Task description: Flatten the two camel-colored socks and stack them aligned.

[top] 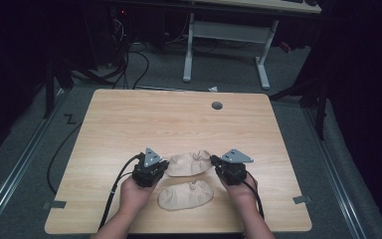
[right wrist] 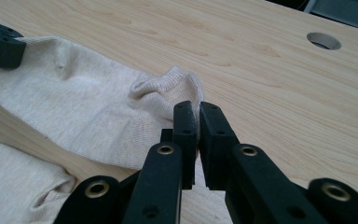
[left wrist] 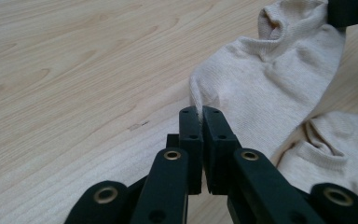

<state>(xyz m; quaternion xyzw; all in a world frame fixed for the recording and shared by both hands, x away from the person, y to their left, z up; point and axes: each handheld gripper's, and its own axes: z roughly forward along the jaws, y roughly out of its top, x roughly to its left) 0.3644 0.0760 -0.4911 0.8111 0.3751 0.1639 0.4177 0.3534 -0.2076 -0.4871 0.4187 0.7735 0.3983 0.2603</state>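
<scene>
Both forearms come in from the bottom edge of the high view, one hand on each tool. Left tool (top: 165, 167) sits at the left end of the far sock (top: 189, 163), right tool (top: 214, 160) at its right end; the sock spans between them on the desk (top: 129, 119). Left gripper view: jaws pressed together, a thin fold of the sock's edge (left wrist: 261, 79) pinched at the tips (left wrist: 200, 112), rest of the sock running up and right from the tool to the other tool's black jaw (left wrist: 352, 11) at the top right corner. Right gripper view: jaws likewise pressed together on the sock's rim (right wrist: 74, 102) at the tips (right wrist: 198, 109), by the ribbed cuff opening; sock body extends left of the tool to the other tool's jaw (right wrist: 0, 46) at the left edge. Sock looks lightly stretched between the two pinches, lying flat or nearly so on the desk; can't tell if it's lifted. Second sock (top: 185, 195), same beige, lies just nearer the person than the held one, between the two hands, touched by neither tool; it shows at lower right of the left tool's view (left wrist: 335, 149) and lower left of the right tool's view (right wrist: 18, 182). Round cable hole (top: 217, 105) in the desk is well beyond the tools. Cables trail back from each tool along the forearms.
</scene>
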